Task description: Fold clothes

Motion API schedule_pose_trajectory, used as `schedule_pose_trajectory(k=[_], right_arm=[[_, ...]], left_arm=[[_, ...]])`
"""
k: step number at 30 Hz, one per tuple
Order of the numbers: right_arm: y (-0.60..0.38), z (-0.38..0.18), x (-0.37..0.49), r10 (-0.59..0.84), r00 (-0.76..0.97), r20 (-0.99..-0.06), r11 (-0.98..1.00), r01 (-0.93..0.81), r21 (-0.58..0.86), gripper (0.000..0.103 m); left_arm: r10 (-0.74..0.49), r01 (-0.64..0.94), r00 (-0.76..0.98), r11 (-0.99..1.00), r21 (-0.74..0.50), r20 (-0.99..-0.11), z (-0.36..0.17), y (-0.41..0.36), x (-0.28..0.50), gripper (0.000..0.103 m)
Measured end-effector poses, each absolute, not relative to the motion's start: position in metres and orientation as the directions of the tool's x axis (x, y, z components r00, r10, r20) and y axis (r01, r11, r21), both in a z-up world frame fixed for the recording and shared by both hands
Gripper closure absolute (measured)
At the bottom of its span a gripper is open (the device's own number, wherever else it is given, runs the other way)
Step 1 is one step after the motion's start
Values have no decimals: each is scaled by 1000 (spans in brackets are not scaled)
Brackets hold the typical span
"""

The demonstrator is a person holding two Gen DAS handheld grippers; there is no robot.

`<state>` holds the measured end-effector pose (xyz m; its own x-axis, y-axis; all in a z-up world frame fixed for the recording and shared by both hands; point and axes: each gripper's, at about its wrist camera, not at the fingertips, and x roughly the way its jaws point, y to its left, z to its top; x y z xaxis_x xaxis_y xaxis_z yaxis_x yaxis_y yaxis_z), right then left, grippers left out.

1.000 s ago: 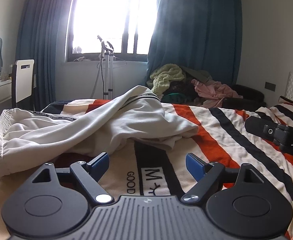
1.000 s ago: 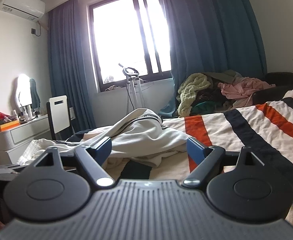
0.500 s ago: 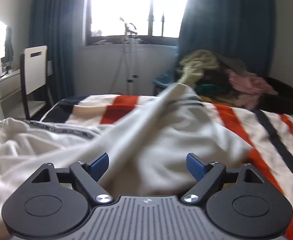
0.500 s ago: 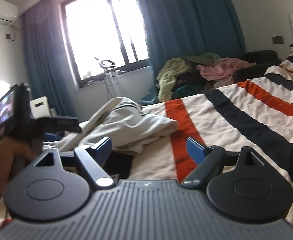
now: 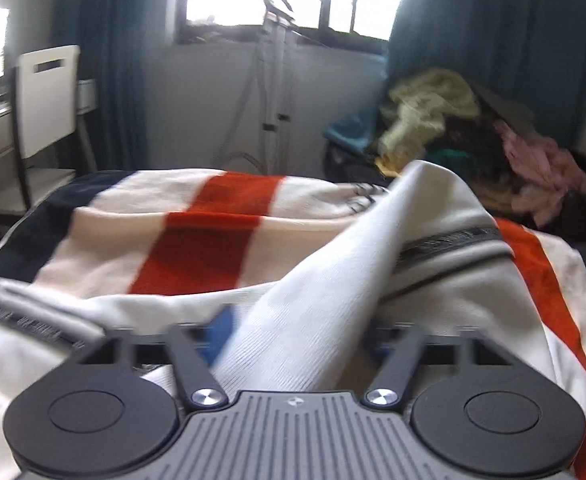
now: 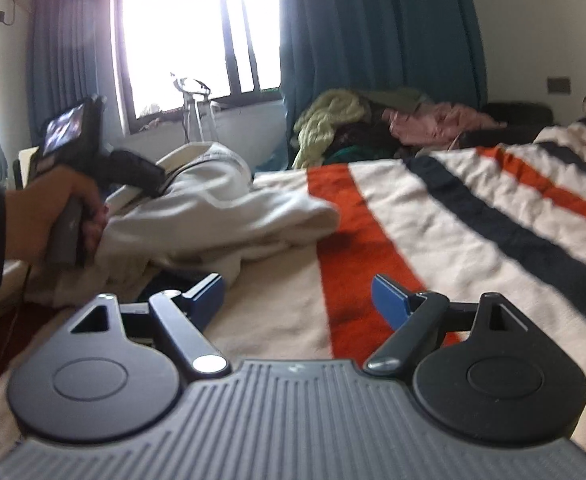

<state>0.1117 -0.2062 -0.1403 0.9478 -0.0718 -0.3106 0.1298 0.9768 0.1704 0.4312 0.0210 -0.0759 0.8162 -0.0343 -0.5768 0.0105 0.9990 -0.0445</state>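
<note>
Left tool low at frame bottom, fingers spread around a ridge of cream knit garment on the striped bedspread, right tool released above the bed, hand gripping the handle at left edge.

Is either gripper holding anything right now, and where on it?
Left gripper straddles a raised fold of the cream garment; whether it is clamped cannot be told. Right gripper is open, holding nothing.

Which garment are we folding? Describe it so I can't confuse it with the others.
On the striped blanket, near its foot end, lies a cream-white garment, with the left gripper around a fold of it. Unlike the heaped clothes pile beyond the bed, it has dark trim stripes.
</note>
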Motion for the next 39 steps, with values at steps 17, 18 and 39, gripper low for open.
schedule_pose_trajectory(k=[17, 18, 39], right_arm=[[-219, -110, 76, -95, 968, -233, 962, 150, 229, 20], [-220, -106, 71, -101, 969, -227, 961, 154, 230, 20], [-232, -94, 45, -4, 955, -297, 946, 100, 308, 20]], left_arm=[[-292, 335, 886, 940, 62, -360, -3, -19, 197, 97], [-312, 350, 878, 936, 41, -362, -9, -20, 176, 97], [-374, 339, 750, 926, -168, -546, -97, 2, 94, 94]])
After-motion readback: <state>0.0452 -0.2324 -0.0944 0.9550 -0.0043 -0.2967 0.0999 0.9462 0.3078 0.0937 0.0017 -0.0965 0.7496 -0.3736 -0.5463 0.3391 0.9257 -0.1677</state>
